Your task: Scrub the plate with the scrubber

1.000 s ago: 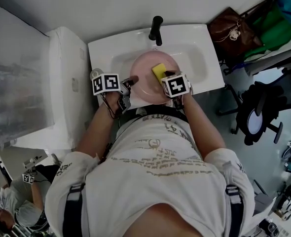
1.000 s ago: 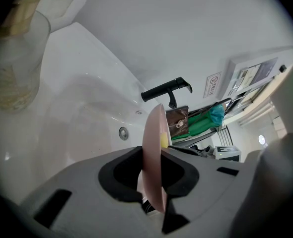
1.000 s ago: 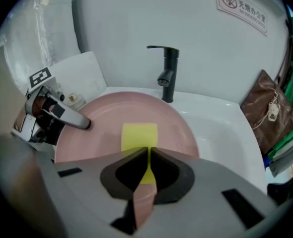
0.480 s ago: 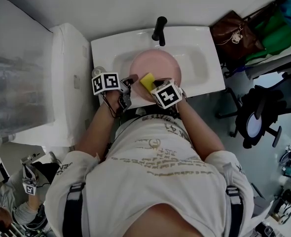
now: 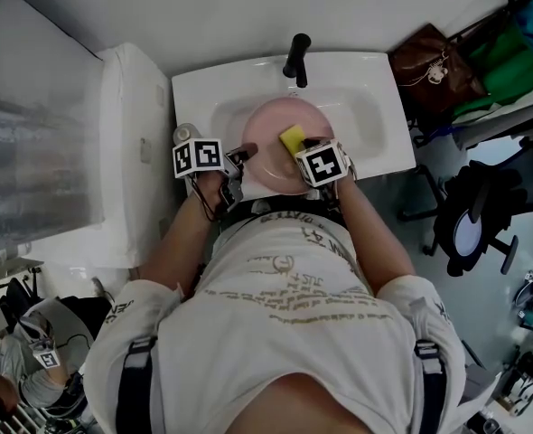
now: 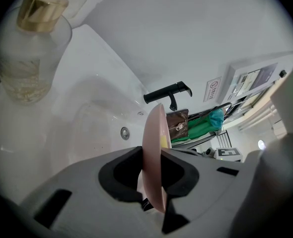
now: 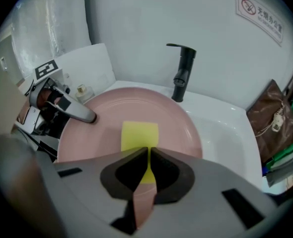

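Half done at a guess: from the head view, pink plate [image 5: 268, 147] over the sink [image 5: 366, 107] basin toward its front edge, no suds to judge by. Left gripper [image 5: 247, 152] low at the plate's left rim, right gripper [image 5: 306, 145] angled steeply down. Left gripper view: jaws narrowly apart, pinching the plate's rim edge-on. Right gripper view: jaws almost together, clamped on the yellow scrubber [image 7: 139, 135], flat against the plate's face; more strokes likely needed.

A washroom corner in a workspace: white washbasin [image 5: 375, 80], black tap [image 5: 296, 57], soap bottle [image 6: 30, 48], office chair [image 5: 479, 211] nearby.
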Demonstrator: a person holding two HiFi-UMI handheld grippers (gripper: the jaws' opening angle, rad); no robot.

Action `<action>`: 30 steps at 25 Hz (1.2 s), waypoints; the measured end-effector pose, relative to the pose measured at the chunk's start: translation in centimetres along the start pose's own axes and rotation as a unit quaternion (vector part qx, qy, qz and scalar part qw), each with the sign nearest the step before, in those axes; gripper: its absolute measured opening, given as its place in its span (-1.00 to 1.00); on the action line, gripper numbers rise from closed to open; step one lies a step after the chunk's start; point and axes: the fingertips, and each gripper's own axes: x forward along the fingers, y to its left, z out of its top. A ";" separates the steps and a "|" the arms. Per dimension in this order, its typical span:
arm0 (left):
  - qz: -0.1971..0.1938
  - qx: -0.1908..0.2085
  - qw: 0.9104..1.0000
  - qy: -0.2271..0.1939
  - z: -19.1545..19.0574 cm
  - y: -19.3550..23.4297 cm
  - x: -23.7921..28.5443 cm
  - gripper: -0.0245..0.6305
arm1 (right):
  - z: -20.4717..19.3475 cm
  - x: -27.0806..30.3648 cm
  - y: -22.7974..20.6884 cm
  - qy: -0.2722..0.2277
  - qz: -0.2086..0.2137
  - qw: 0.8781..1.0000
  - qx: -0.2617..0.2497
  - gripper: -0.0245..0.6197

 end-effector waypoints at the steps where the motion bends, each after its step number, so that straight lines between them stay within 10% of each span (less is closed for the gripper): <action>1: -0.001 0.000 1.000 0.001 0.0 0.0 0.0 -0.73 | 0.0 0.1 -0.6 0.001 -0.007 1.000 0.001 -0.81; 14: 0.003 0.001 1.000 0.010 -0.3 -0.7 0.1 -0.72 | -0.3 -1.4 -4.8 0.012 -0.148 0.985 -0.083 -0.81; 30: 0.050 -0.067 0.996 0.017 -0.6 1.8 1.5 -0.72 | -0.1 -5.2 -5.2 -0.071 -0.114 0.990 0.038 -0.81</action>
